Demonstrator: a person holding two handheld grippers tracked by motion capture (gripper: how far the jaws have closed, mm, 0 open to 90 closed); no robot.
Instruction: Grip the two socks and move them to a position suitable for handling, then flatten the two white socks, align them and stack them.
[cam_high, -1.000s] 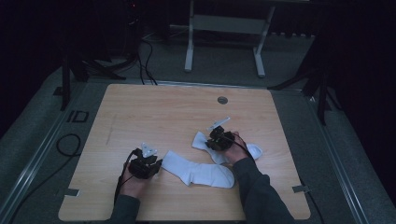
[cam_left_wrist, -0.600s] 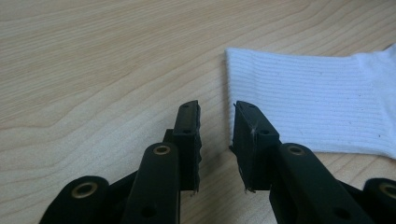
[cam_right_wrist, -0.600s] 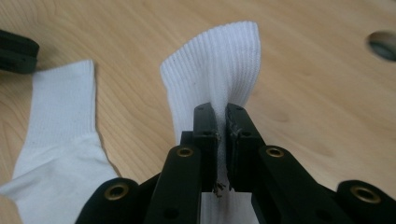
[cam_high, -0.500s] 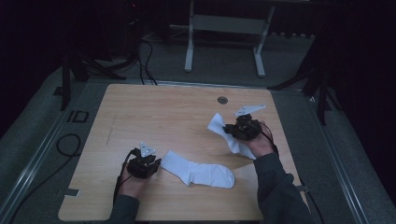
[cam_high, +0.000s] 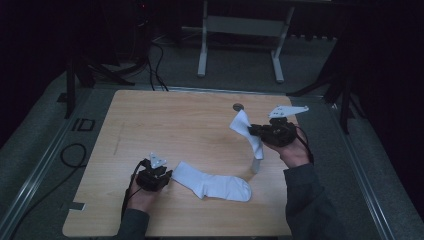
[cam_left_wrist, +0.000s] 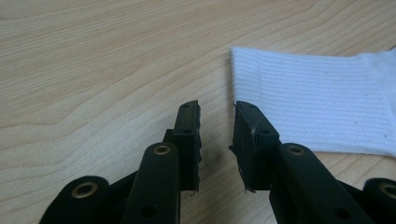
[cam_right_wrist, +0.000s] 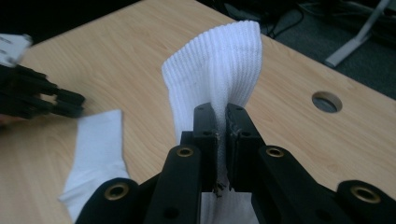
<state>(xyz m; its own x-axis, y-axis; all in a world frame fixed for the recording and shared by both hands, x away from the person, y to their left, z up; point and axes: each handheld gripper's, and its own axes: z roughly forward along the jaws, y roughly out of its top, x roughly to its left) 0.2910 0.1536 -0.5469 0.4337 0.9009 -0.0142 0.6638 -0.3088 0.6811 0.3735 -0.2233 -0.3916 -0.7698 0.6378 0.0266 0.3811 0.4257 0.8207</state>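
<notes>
Here, the right tongs (cam_right_wrist: 222, 123) are clamped on a white sock (cam_high: 248, 131), holding it above the counter (cam_high: 170, 125) so it hangs with its lower end touching the wood. The left tongs (cam_left_wrist: 217, 126) rest slightly apart, empty, just beside the ribbed cuff of a second sock (cam_high: 212, 182) lying flat.

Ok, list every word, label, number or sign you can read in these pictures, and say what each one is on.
"ID": dark marking on the grey floor strip left of the table; that reading is uncertain.
Socks: the hanging sock and the flat sock carry no print.
Tools: no lettering on either.
</notes>
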